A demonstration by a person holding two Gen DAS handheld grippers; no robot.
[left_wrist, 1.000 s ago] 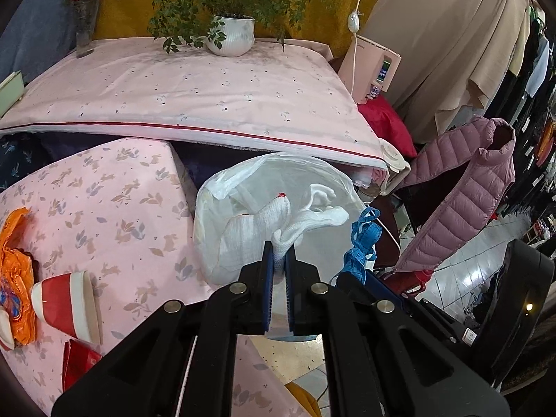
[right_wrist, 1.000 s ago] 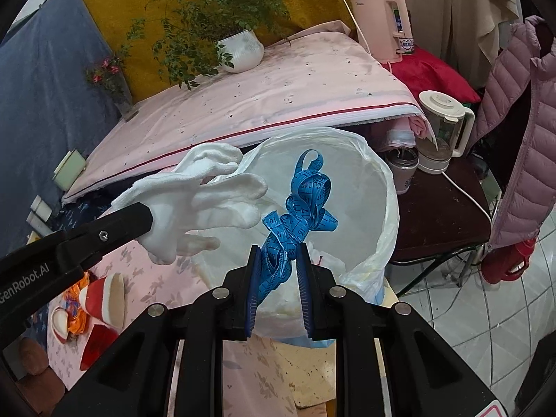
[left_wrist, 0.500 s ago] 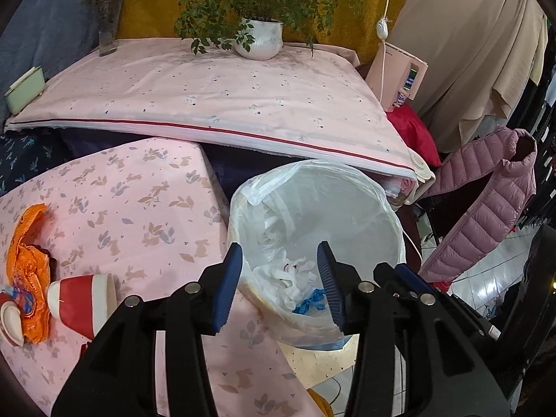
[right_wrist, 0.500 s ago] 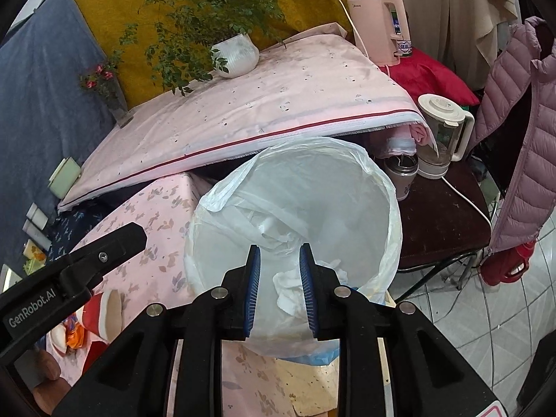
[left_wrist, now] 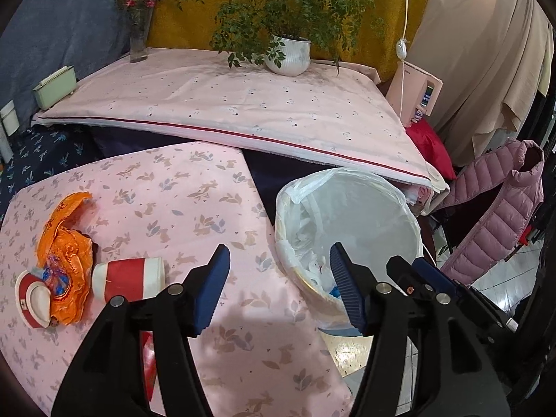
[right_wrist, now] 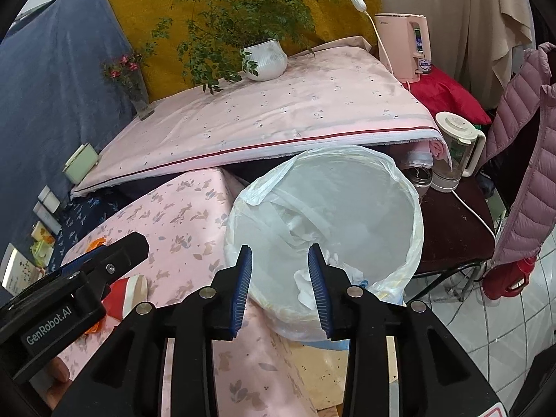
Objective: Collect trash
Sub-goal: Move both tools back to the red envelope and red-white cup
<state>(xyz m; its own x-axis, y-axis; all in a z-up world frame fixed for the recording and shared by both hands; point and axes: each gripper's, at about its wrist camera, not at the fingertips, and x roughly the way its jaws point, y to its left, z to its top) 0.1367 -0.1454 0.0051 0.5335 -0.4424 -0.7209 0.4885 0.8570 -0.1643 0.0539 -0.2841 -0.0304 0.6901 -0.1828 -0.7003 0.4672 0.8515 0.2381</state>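
A bin lined with a white plastic bag [left_wrist: 399,205] [right_wrist: 392,173] stands at the right edge of the pink leaf-print table [left_wrist: 180,194]. A white glove [right_wrist: 305,285] and a blue tape [left_wrist: 335,292] lie inside it. My left gripper [left_wrist: 278,288] is open and empty over the table edge beside the bin. My right gripper [right_wrist: 279,283] is open and empty above the bin's near rim. On the table's left lie a red-and-white paper cup [left_wrist: 128,278], a crumpled orange wrapper [left_wrist: 66,232] and a second red-and-white cup [left_wrist: 29,299].
A raised pink bed surface [left_wrist: 226,104] with a potted plant [left_wrist: 290,55] and a flower vase [left_wrist: 139,31] lies behind. A blender [right_wrist: 455,149] stands on a dark side table [right_wrist: 451,229] right of the bin. A pink jacket [left_wrist: 500,205] hangs at right.
Both grippers opened: the left dropped the white glove and the right dropped the blue tape into the bin. The left gripper then swung left and back over the table.
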